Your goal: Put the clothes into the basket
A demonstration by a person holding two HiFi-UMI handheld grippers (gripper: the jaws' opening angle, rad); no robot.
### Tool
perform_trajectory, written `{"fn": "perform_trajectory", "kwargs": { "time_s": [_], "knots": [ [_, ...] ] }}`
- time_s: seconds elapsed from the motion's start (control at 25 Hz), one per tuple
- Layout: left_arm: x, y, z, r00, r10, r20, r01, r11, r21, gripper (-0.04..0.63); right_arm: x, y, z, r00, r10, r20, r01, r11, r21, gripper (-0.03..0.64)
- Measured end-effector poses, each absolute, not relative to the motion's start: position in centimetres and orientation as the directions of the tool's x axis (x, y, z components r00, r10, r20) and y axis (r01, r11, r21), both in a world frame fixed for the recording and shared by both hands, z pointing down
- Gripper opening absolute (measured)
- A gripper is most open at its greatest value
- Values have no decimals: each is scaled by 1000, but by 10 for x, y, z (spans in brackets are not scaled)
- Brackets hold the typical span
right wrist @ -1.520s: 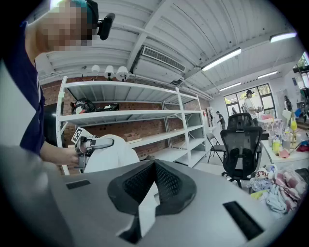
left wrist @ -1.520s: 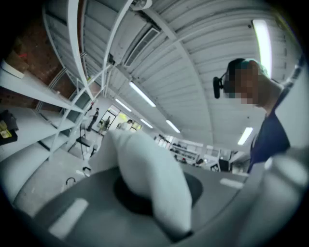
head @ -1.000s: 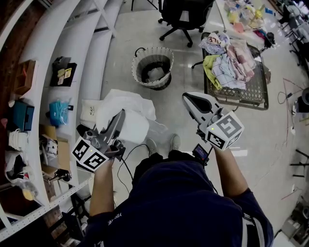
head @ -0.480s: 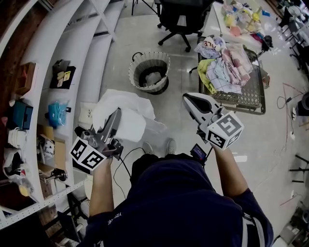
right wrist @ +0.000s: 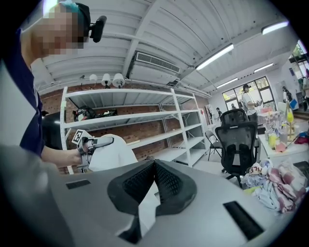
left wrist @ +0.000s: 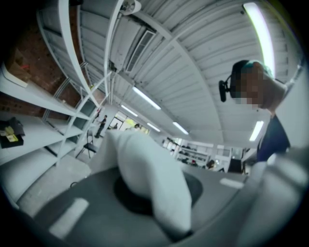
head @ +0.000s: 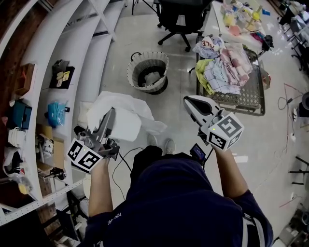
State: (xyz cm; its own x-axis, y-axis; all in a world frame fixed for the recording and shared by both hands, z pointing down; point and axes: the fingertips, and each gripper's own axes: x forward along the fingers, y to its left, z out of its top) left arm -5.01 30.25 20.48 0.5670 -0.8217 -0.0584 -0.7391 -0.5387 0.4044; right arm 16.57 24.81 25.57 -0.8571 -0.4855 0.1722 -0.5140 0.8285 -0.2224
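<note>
In the head view my left gripper point(head: 110, 113) is shut on a large white garment point(head: 120, 115), which billows out in front of it above the floor. In the left gripper view the same cloth point(left wrist: 150, 179) rises from between the jaws. My right gripper point(head: 188, 100) is held out on the right, apart from the garment, and its pads point(right wrist: 164, 181) meet at the tip. The woven basket point(head: 132, 72) stands on the floor ahead, with a pale item inside. A heap of clothes point(head: 223, 61) lies on a mesh cart point(head: 247, 95).
White shelving point(head: 72, 67) with boxes and bags runs along the left. A black office chair point(head: 181, 17) stands beyond the basket, also seen in the right gripper view as the chair point(right wrist: 240, 140). A cluttered table point(head: 241, 14) is at the far right. My own shoes point(head: 169, 144) show below the garment.
My left gripper has drifted left with the white garment still in it. The right gripper holds much the same place in the view, and the basket and cart have shifted slightly.
</note>
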Motion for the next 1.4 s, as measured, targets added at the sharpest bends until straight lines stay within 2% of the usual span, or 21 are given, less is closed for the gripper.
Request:
{"fn": "perform_trajectory", "kwargs": {
  "time_s": [0.72,1.4],
  "knots": [
    [-57,221,218,602,-796,-63,-712,-571,409,11,165,182,271,-844,-499,198,-535,813,-229,7],
    [-115,78,253,669,-743,-28,-650,-603,462,11,52,61,308,-849,-449,278,-519,806,-284,6]
  ]
}}
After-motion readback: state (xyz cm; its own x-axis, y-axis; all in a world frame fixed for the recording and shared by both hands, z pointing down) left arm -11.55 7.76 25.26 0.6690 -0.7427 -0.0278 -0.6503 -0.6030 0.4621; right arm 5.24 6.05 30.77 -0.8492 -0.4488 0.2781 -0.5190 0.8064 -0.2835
